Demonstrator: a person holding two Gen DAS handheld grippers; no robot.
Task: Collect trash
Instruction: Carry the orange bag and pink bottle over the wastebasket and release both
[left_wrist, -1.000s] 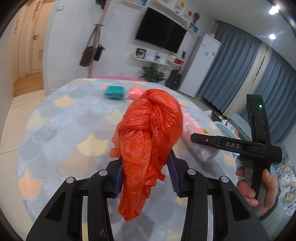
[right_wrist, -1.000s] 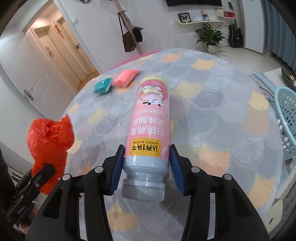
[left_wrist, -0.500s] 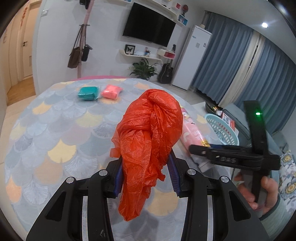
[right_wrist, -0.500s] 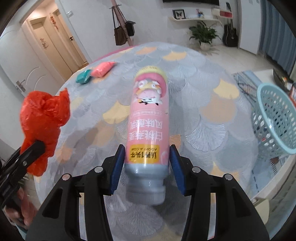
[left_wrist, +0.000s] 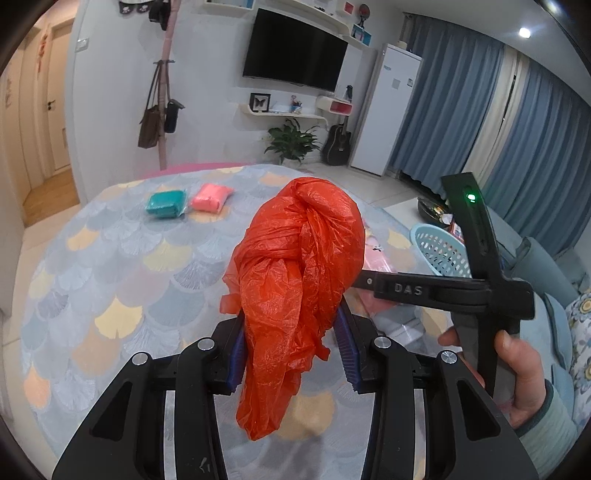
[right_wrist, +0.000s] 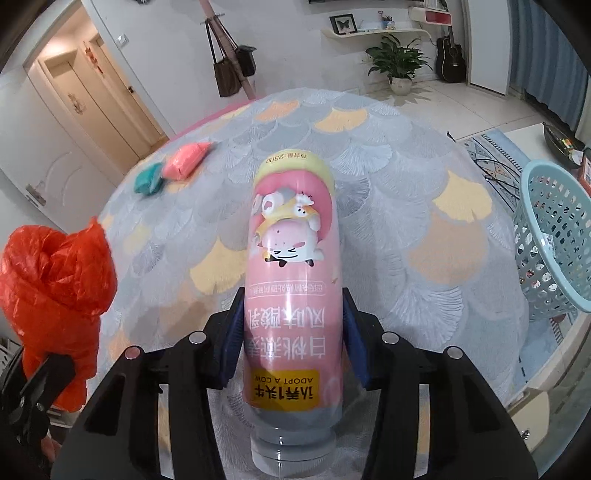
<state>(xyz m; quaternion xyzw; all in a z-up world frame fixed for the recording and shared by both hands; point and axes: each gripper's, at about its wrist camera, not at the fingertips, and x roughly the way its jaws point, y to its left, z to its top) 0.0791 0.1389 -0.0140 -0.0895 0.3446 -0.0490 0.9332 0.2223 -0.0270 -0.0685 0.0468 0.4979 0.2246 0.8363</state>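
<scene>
**Knotted bag and yoghurt bottle held above the round table**

Everything is placed here relative to the round table (left_wrist: 110, 258), which is covered by a grey, yellow and peach scallop-patterned cloth.

In the left wrist view, a teal packet (left_wrist: 165, 204) and a pink packet (left_wrist: 211, 197) are seen lying side by side on the far part of the table. The left gripper (left_wrist: 291, 349) is held above the near part of the table, its blue pads pressed against a knotted orange plastic bag (left_wrist: 295, 280), which is pinched at its lower half. To the right of the table, a light blue perforated basket (left_wrist: 439, 251) is seen. The person's right hand (left_wrist: 517, 373) is wrapped around the handle of the other tool.

In the right wrist view, the right gripper (right_wrist: 291, 338) is held over the table. A pink yoghurt drink bottle (right_wrist: 291, 280) is gripped between its pads, cap end towards the camera, and the jaws are closing on it. The basket stands past the table's right edge.
</scene>
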